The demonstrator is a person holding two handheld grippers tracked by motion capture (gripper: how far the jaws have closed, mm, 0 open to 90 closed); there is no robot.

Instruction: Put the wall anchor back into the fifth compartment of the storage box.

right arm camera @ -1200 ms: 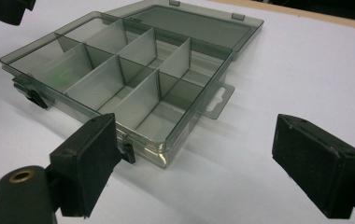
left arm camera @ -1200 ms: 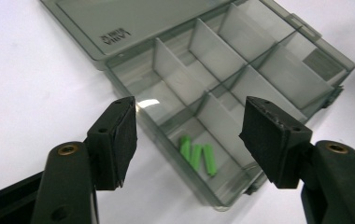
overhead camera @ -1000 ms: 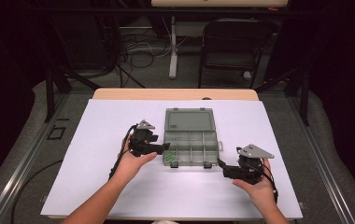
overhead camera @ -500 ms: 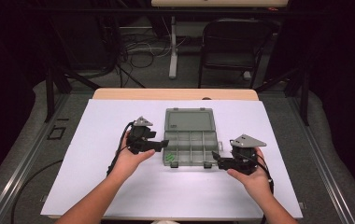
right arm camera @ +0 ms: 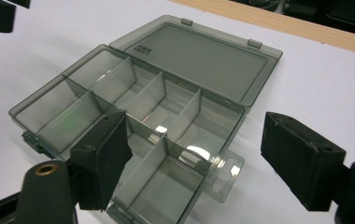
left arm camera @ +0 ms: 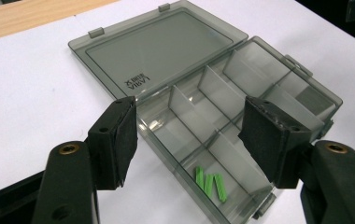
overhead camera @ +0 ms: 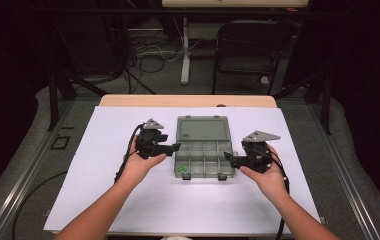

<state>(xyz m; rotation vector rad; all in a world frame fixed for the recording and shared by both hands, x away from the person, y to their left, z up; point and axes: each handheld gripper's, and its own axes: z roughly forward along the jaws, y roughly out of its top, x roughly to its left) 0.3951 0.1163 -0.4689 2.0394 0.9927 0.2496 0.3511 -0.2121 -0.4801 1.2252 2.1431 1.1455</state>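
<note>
A dark room holds a black chair [overhead camera: 250, 47], floor cables [overhead camera: 148, 47] and what seems a desk leg [overhead camera: 184, 50].

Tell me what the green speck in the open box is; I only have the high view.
Observer: Three short green sticks, side by side in a corner compartment of the box.
Operator: And the other compartments?
Observer: Bare, as far as both gripper views show.
Operator: Anything at the end away from the sticks?
Observer: A clear hang tab juts out there.
</note>
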